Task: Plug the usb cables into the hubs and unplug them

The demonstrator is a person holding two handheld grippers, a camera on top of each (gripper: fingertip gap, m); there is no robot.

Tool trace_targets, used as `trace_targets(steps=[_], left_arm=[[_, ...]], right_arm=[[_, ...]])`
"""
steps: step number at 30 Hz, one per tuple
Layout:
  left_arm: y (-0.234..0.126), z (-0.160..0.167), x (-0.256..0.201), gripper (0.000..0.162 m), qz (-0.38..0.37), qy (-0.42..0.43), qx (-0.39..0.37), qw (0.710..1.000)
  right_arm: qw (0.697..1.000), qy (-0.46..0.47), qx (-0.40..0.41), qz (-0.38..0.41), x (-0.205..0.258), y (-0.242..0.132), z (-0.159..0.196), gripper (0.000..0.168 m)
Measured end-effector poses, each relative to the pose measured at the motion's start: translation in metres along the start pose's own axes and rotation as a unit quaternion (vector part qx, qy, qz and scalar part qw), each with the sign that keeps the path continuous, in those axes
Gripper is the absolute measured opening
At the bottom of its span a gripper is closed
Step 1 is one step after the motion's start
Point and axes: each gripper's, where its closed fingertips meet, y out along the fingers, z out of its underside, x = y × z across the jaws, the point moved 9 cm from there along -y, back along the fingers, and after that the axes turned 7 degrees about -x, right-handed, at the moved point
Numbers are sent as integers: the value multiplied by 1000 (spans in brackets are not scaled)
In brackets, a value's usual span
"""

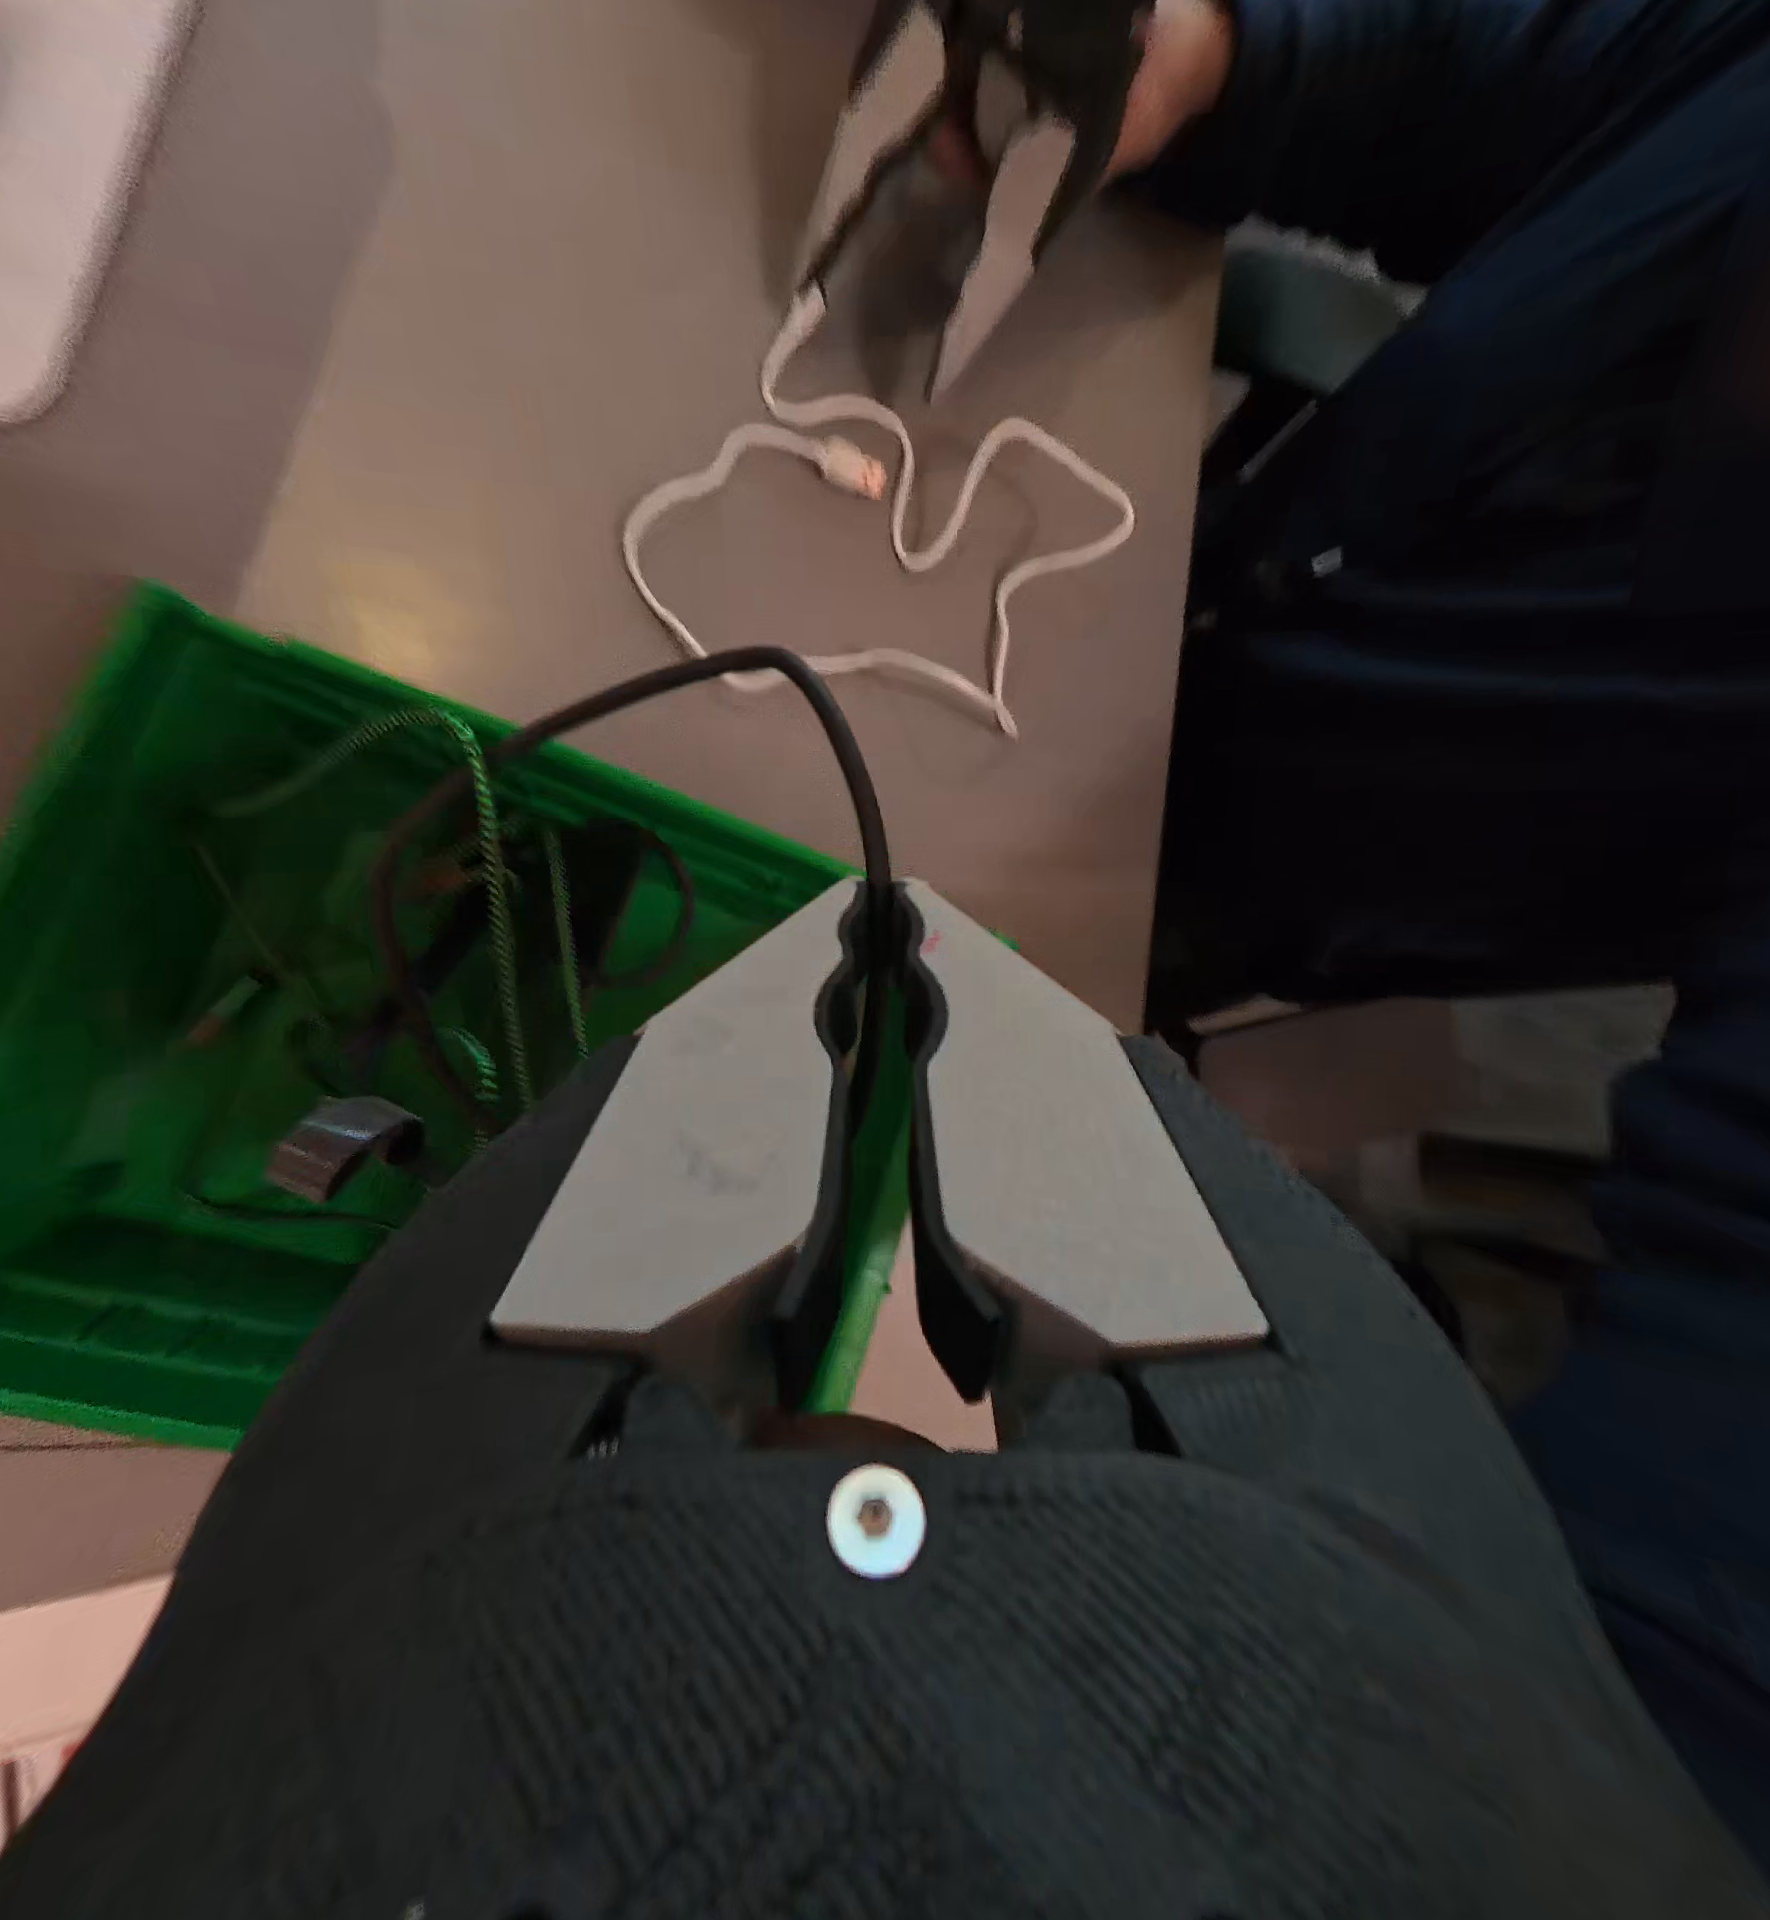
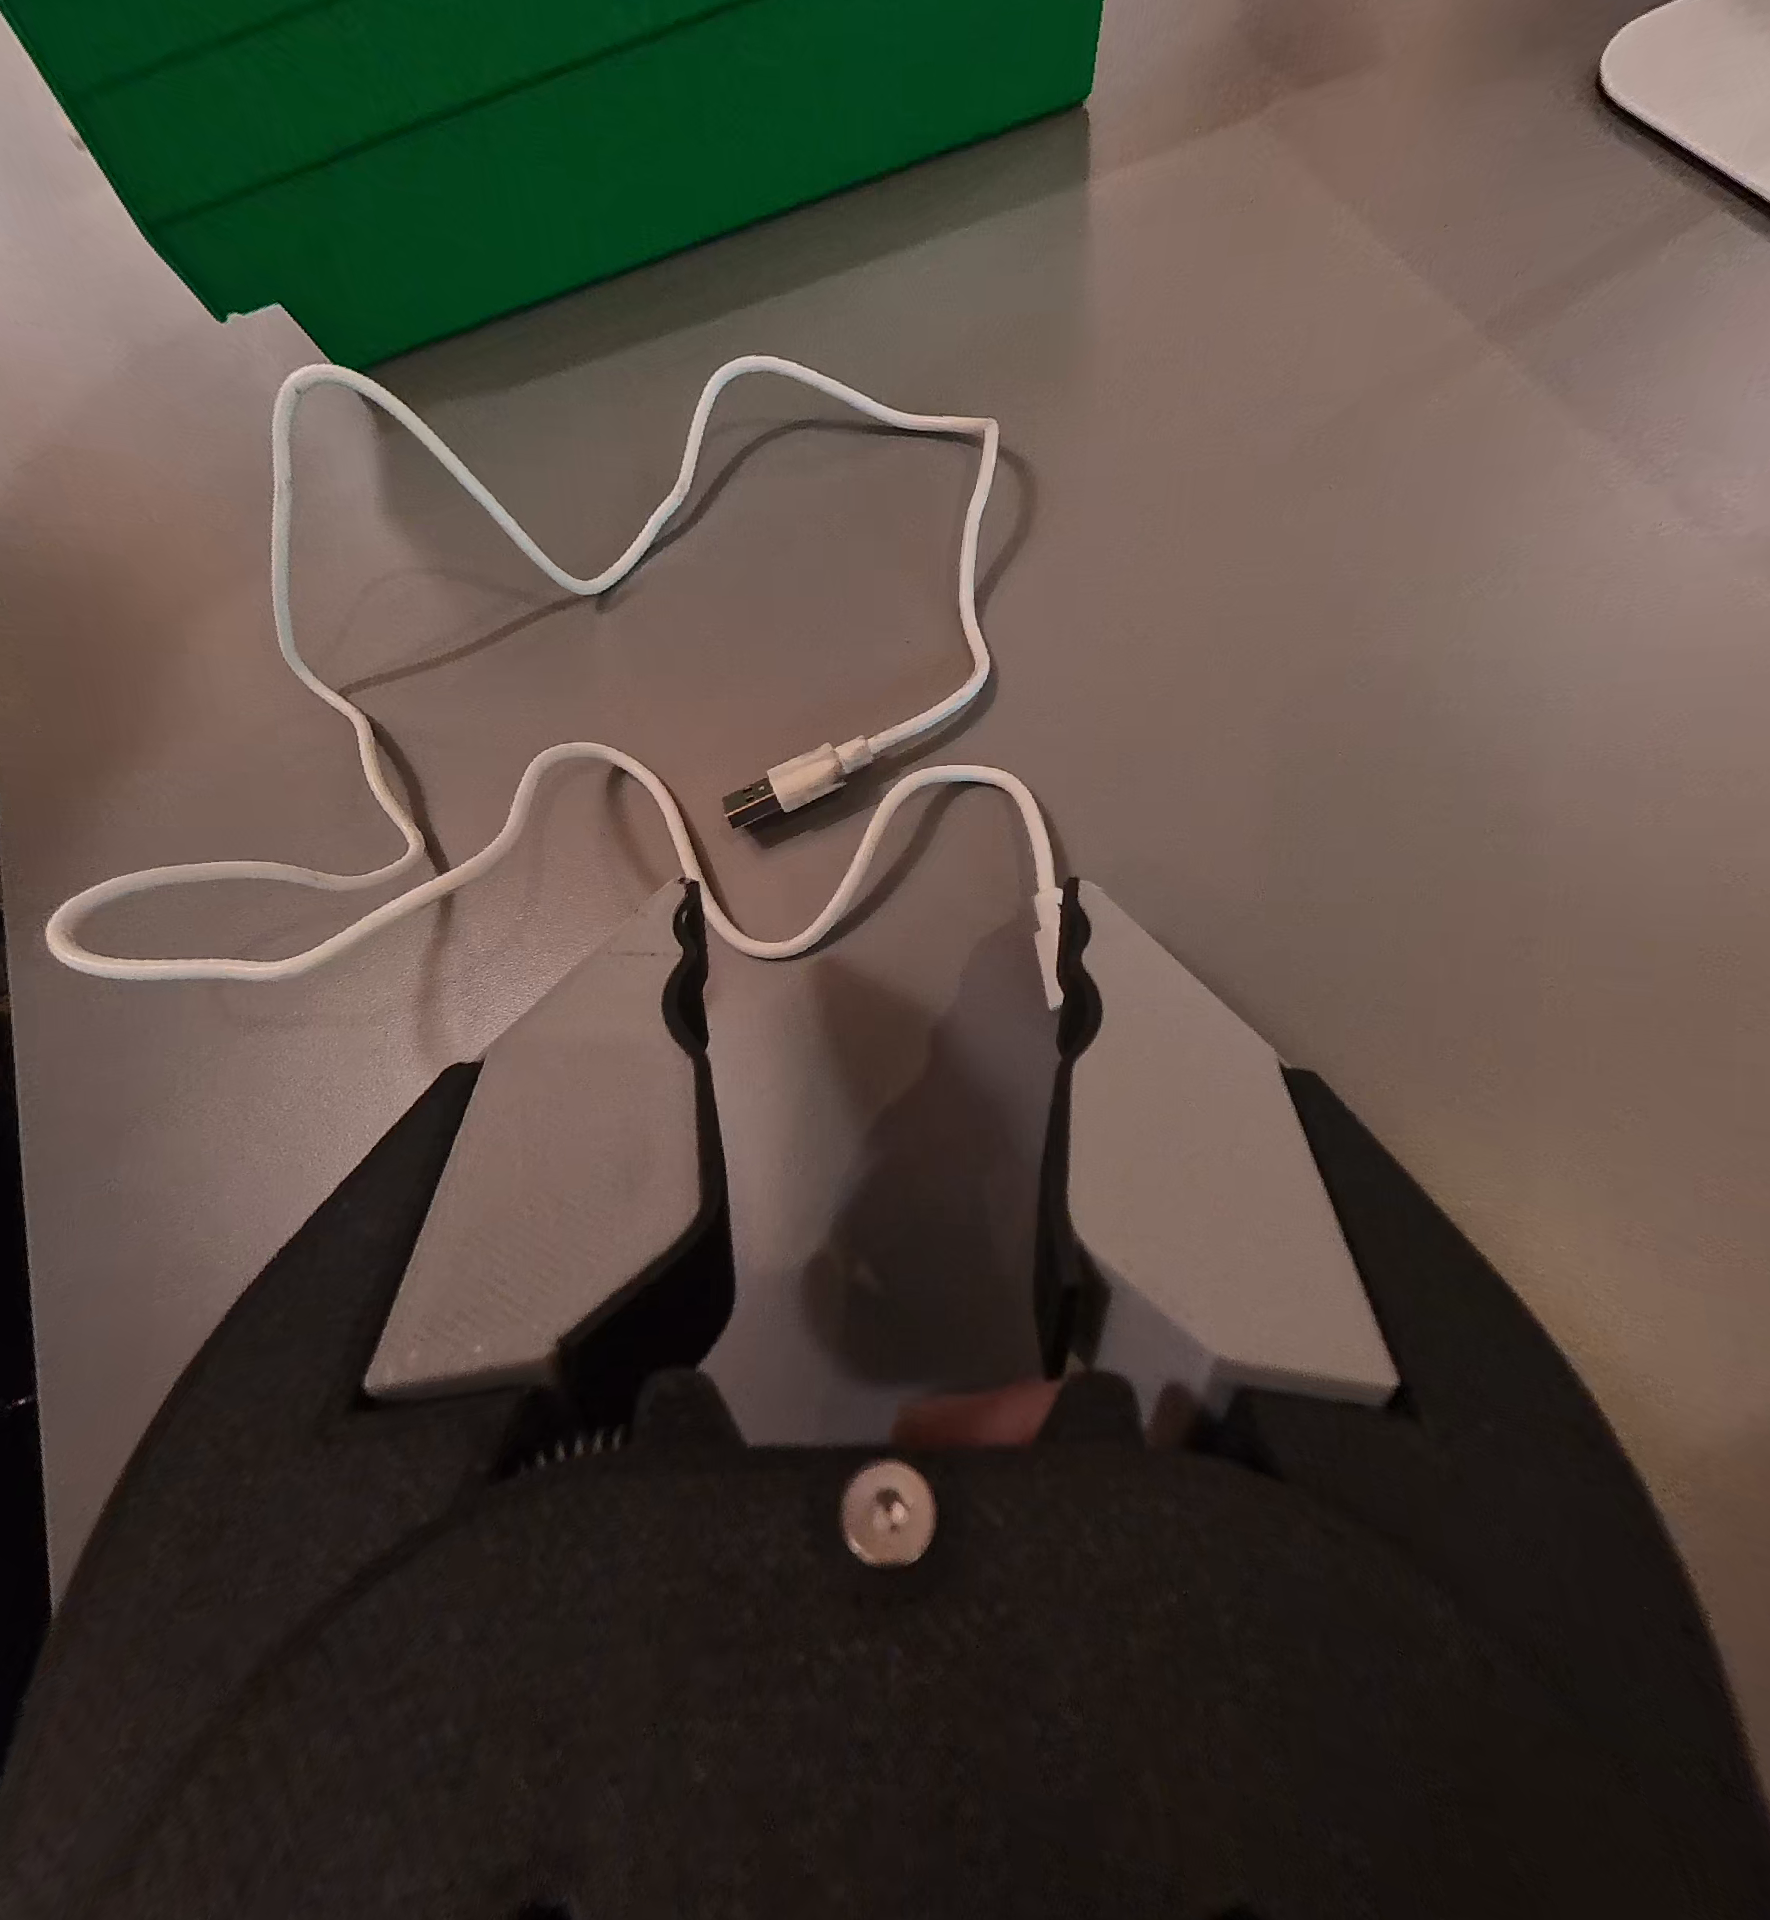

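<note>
Left gripper (image 1: 879, 914) fingers pinch a black cable (image 1: 756, 665) above the green bin (image 1: 112, 935). Right gripper (image 2: 876, 904) fingers spread over the white USB cable (image 2: 974, 582) on the tabletop (image 2: 1380, 727); USB-A plug (image 2: 782, 795) just ahead. Advice: grip the plug housing squarely. No hub visible. No legible writing.
</note>
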Motion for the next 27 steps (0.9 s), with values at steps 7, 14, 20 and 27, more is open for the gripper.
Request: trace_targets(steps=[7, 14, 20, 27], left_arm=[[-42, -25, 7, 0, -118, 98, -217, 964], [-83, -53, 7, 0, -298, 139, -369, 869], [-87, -76, 1, 0, -343, 131, -402, 839], [-113, -87, 18, 0, -660, 49, -331, 672]], right_arm=[[1000, -2, 0, -2, 2, 0, -1, 66], [1000, -4, 4, -3, 2, 1, 1, 67], [1000, -3, 6, -3, 2, 2, 1, 67], [1000, -3, 8, -2, 2, 3, 2, 67]])
